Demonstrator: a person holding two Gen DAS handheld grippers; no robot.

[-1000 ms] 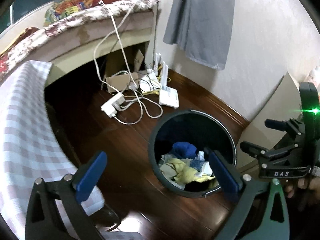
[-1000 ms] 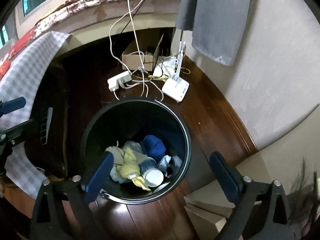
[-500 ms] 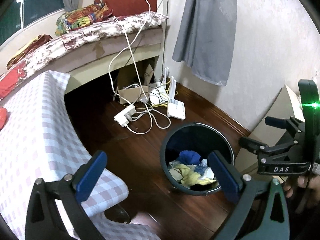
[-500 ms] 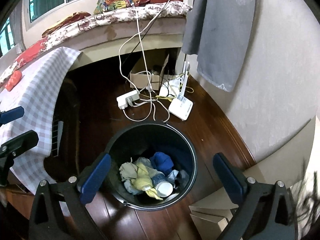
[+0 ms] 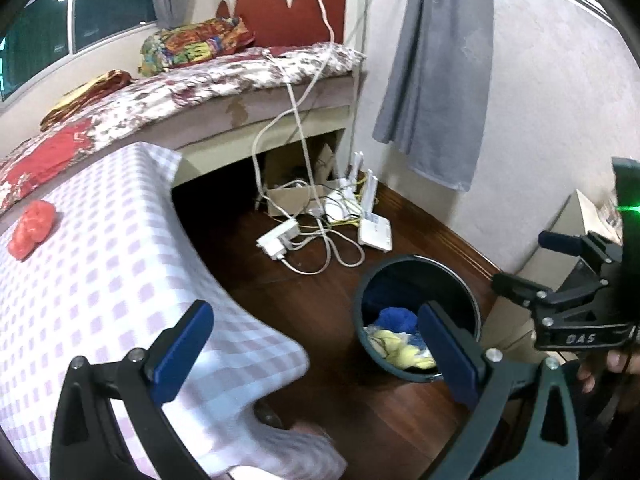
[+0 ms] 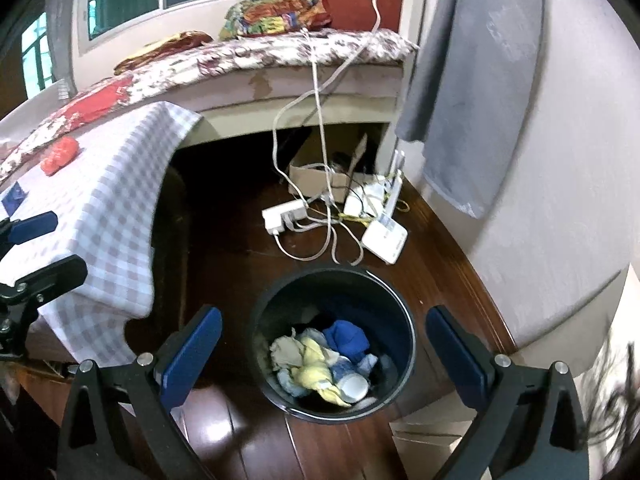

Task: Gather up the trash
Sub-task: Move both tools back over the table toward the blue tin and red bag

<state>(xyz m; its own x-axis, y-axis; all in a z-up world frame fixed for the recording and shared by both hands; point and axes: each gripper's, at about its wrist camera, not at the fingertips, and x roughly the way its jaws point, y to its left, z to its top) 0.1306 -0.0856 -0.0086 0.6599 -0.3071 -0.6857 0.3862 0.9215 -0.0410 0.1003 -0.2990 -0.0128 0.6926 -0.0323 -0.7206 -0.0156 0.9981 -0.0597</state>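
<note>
dark wood floor (image 6: 432,240) – black bin (image 6: 408,344), white power strip (image 6: 285,215), router (image 6: 385,239); checked tablecloth (image 5: 100,264) – red crumpled wad (image 5: 32,229).

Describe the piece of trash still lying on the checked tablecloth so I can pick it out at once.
Start at the table with the lilac-and-white checked tablecloth in front of the bed. Near its far left part lies a crumpled orange-red wad, alone on the cloth. It is the only bright, bunched lump there; the small dark blue scrap nearby is flat.
</note>
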